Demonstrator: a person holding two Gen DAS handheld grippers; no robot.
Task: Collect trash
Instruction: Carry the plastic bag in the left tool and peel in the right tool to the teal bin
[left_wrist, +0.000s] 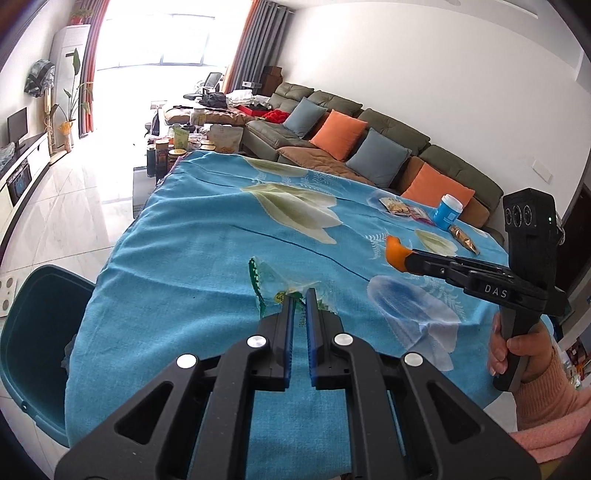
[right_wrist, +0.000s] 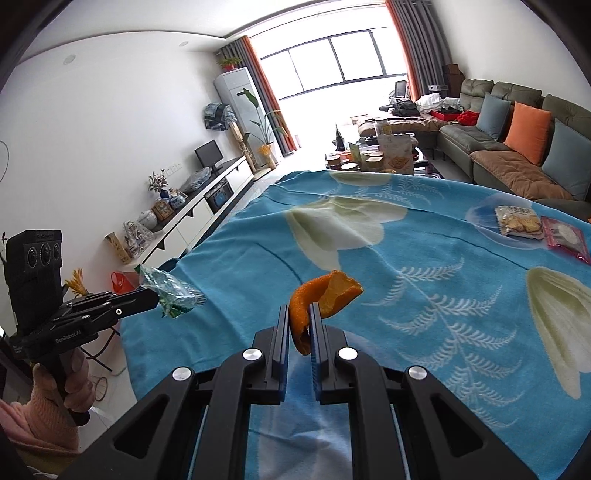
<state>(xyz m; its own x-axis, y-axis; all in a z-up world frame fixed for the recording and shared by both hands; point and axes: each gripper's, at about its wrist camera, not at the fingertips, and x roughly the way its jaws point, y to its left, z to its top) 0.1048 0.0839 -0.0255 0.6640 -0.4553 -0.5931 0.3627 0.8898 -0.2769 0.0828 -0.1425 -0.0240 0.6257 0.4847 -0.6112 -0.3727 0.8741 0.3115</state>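
Note:
My left gripper (left_wrist: 300, 295) is shut on a clear green-edged plastic wrapper (left_wrist: 271, 282) and holds it above the blue flowered tablecloth (left_wrist: 207, 236). It also shows in the right wrist view (right_wrist: 157, 297), with the wrapper (right_wrist: 171, 291) sticking out of its tip. My right gripper (right_wrist: 300, 312) is shut on a piece of orange peel (right_wrist: 325, 295) and holds it above the cloth. In the left wrist view the right gripper (left_wrist: 400, 258) carries the peel (left_wrist: 395, 253) at its tip.
A dark teal bin (left_wrist: 33, 350) stands on the floor by the table's left edge. On the far right of the table lie a cracker packet (right_wrist: 517, 221), a pink packet (right_wrist: 565, 238), a blue tub (left_wrist: 448, 210) and a gold wrapper (left_wrist: 465, 240). A sofa (left_wrist: 388, 147) stands behind.

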